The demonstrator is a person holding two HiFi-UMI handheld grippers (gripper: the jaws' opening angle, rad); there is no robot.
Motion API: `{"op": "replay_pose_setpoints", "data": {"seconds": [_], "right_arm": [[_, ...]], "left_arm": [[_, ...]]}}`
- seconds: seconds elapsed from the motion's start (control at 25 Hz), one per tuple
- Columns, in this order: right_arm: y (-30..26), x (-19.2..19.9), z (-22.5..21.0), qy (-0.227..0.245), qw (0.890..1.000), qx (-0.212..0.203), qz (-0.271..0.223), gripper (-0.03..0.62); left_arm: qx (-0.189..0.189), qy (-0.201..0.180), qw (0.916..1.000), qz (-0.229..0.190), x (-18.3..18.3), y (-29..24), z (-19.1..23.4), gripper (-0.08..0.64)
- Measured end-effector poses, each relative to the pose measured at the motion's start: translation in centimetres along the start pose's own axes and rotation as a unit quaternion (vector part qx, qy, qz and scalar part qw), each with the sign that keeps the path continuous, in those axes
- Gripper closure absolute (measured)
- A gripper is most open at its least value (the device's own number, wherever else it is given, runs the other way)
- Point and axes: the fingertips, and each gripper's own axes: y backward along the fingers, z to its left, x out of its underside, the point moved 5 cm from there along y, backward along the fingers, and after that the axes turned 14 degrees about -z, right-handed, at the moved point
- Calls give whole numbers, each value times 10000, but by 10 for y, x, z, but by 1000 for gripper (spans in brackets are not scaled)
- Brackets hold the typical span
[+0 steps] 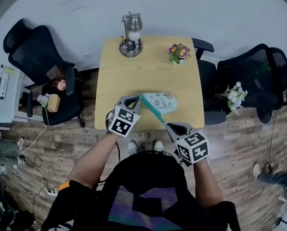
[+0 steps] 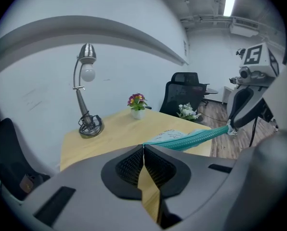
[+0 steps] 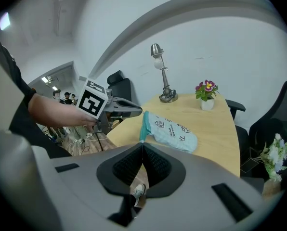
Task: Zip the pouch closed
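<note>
Light wooden table [image 1: 134,71] in a white-walled office carries the pale blue printed fabric pouch [image 1: 163,101] at its near edge, its teal zip band [image 1: 153,110] stretched taut out past that edge. Over the table's near edge the left gripper [image 1: 139,99] has its jaws pressed together on one end of the band, and just off the table the right gripper [image 1: 166,125] pinches the other end. The band looks flat with no gaping mouth, so the zip seems closed or nearly so, though the slider cannot be made out.
</note>
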Motion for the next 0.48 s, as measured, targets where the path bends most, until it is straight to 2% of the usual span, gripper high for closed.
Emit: {"op": "replay_pose_setpoints", "data": {"seconds": [0.2,0.48], "right_arm": [[-6,2,2,70,9999,64,110,572],[-13,10,4,128,9994,134,289,569]], "left_arm": [[-47,125,9999,36,7,-2,5,548],[-61,496,9987,-28,18,5,3,546]]}}
